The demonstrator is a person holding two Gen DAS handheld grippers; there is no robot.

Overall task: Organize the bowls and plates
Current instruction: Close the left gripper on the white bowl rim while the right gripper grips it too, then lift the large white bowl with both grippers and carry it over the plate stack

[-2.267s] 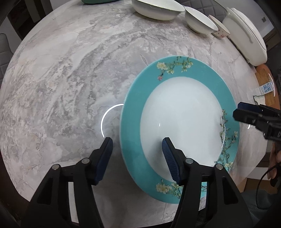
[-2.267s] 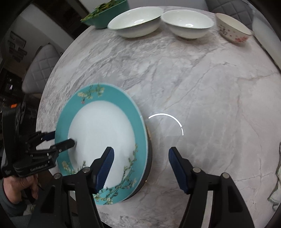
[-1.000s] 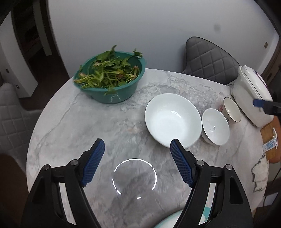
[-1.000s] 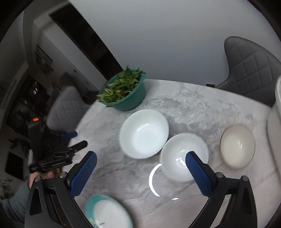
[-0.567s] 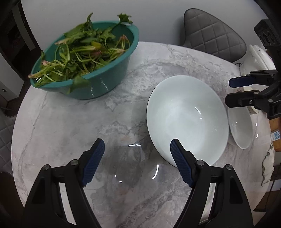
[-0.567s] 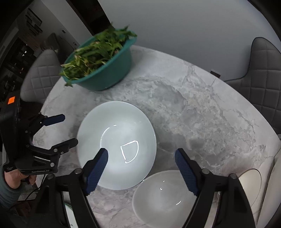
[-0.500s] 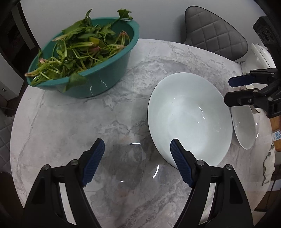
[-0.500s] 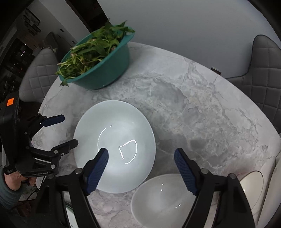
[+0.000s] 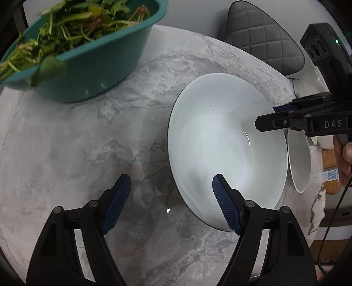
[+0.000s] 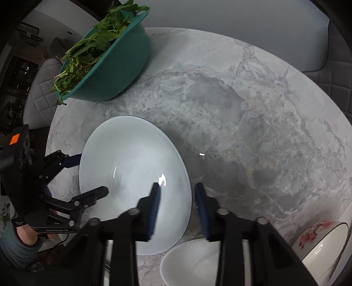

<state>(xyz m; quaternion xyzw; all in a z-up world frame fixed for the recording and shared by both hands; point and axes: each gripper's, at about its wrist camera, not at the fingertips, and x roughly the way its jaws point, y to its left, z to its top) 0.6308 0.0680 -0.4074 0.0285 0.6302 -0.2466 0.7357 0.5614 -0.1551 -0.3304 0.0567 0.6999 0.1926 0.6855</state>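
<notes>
Both grippers have dropped from the teal-rimmed plate to the large white ceramic bowl [image 9: 226, 149]. Right gripper [image 10: 177, 205] fingers have just been closing astride its rim, not yet pinching; left gripper [image 9: 171, 202] fingers gape across the opposite rim. Bowls remain unstacked on the marble surface [image 9: 77, 143].

Large bowl [image 9: 226, 140] on table [image 9: 88, 143]; smaller bowl [image 9: 299, 162] just beside its right. Basin [image 9: 88, 59] of greens [image 9: 72, 19] behind, left. Patterned cup [image 10: 319, 239] further right. Chair [image 9: 264, 37] beyond table.

Teal basin [image 9: 92, 66] of greens on marble table [image 9: 66, 143].
</notes>
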